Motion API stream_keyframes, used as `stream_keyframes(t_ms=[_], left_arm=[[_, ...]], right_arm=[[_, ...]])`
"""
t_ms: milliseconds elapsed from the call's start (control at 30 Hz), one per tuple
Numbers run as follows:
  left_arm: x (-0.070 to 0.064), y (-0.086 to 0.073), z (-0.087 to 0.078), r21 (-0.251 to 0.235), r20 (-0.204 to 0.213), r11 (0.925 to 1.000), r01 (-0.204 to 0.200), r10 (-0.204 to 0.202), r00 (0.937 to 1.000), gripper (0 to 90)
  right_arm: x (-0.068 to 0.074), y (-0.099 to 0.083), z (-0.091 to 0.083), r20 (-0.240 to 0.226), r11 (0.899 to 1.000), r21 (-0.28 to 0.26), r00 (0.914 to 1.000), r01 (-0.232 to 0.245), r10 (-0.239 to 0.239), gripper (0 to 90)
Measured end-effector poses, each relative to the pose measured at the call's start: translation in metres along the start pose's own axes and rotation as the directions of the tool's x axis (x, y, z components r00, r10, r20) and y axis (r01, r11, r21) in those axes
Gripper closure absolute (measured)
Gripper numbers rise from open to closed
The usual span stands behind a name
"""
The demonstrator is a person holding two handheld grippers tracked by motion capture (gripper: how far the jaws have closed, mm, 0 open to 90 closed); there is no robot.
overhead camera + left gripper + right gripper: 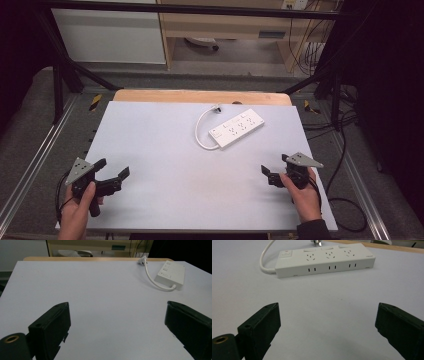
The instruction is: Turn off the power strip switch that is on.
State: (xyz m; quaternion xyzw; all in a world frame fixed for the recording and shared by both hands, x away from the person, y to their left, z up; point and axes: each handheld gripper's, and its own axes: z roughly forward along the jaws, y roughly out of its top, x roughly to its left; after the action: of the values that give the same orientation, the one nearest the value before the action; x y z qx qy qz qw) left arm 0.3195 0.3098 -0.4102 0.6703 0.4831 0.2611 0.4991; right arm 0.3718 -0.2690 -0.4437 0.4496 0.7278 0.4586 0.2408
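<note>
While both grippers idle short of power strip (236, 128), jaws apart, empty: left gripper (114, 176) farther; right gripper (275, 171) nearer. Risk: nudging strip skews it; cord (200, 131) snags.

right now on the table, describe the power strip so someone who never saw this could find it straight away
On the pale grey table, look to the far right part, ahead of the right gripper. The power strip lies flat there at a slant: a long white block with rows of sockets on top. A short white cord curls from its near end to a plug.
</note>
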Motion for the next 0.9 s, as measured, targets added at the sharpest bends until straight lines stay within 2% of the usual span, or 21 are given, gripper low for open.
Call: stream_keyframes(t_ms=[233,300,633,900], left_arm=[[-0.001,-0.001,0.001,0.007,0.003,1.0000,-0.002,0.002,1.0000,6.5],[-0.001,-0.001,0.001,0.019,0.005,0.9998,-0.005,0.005,1.0000,6.5],[-0.001,-0.002,0.001,0.020,0.004,0.9998,-0.009,0.009,0.9999,6.6],[-0.002,-0.002,0.001,0.018,0.008,0.9998,-0.013,0.013,0.9999,6.6]], right_arm=[[0.001,0.001,-0.001,0.007,1.000,-0.004,1.0000,0.005,-0.005,6.0],[0.000,0.002,-0.001,0.016,1.000,-0.012,0.9998,-0.006,0.006,5.5],[0.002,0.009,-0.007,0.034,0.998,-0.059,0.9994,0.007,-0.005,4.1],[0.003,0.013,-0.010,0.041,0.998,-0.061,0.9991,-0.002,0.004,4.0]])
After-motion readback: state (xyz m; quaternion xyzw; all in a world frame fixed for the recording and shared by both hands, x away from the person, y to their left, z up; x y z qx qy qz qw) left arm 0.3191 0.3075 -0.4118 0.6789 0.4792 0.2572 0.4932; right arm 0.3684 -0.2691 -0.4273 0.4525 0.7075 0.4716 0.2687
